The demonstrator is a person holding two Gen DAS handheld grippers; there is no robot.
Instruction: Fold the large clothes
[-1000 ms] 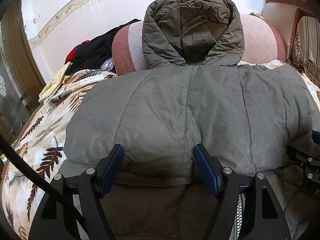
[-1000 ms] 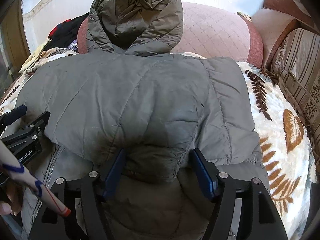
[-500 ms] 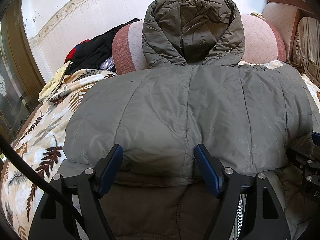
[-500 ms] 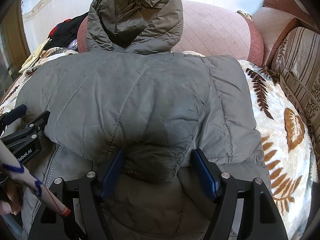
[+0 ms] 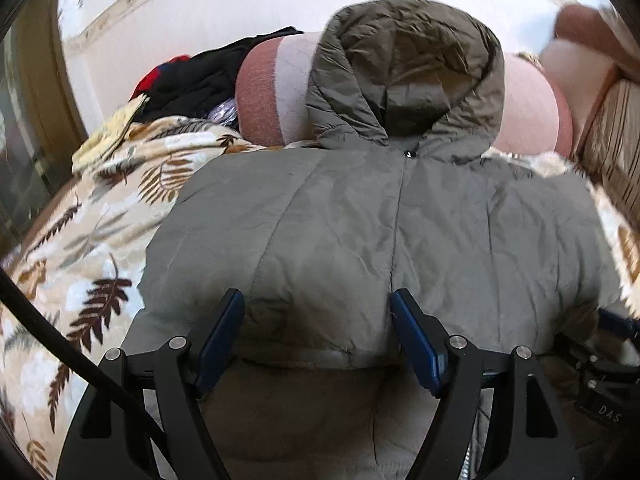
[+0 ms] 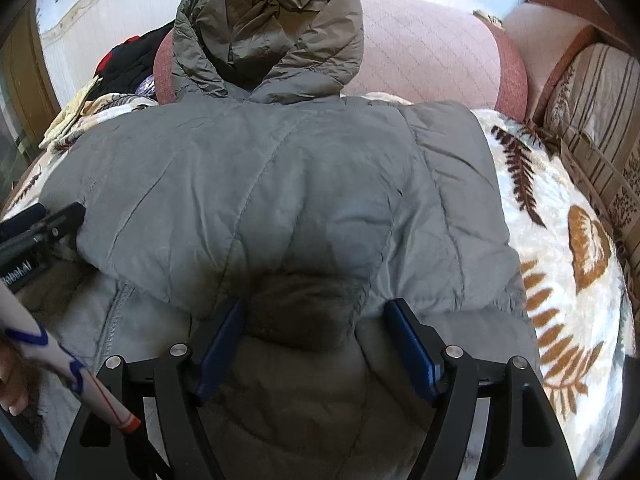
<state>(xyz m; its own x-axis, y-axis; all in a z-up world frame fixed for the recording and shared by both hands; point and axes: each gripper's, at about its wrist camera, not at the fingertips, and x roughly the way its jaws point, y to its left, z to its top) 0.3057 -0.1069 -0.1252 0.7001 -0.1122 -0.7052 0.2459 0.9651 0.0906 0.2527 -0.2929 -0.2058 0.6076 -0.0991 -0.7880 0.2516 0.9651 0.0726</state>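
A grey-olive puffer jacket point(image 5: 360, 220) lies back up on a leaf-print blanket point(image 5: 80, 260), its lower part folded up over the body. The hood point(image 5: 408, 72) leans on a pink cushion. My left gripper point(image 5: 316, 312) straddles the near folded edge, and the puffy fold fills the gap between the blue pads point(image 5: 224, 328). In the right wrist view, my right gripper point(image 6: 314, 316) grips the same edge of the jacket point(image 6: 260, 180) further right, a dark bulge of fabric between its pads. The left gripper point(image 6: 40, 228) shows at the left there, a hand point(image 6: 12, 392) below it.
A heap of black and red clothes point(image 5: 200, 76) lies at the back left. The pink cushion point(image 6: 432, 48) and a striped cushion point(image 6: 600, 120) close off the back and right. The blanket point(image 6: 560, 280) lies bare to the jacket's right. A black cable point(image 5: 60, 348) crosses the left view.
In the left view the hood and jacket sit lower and a bit smaller, so that gripper has risen and rolled slightly, the fold still between its pads. The right view is nearly unchanged.
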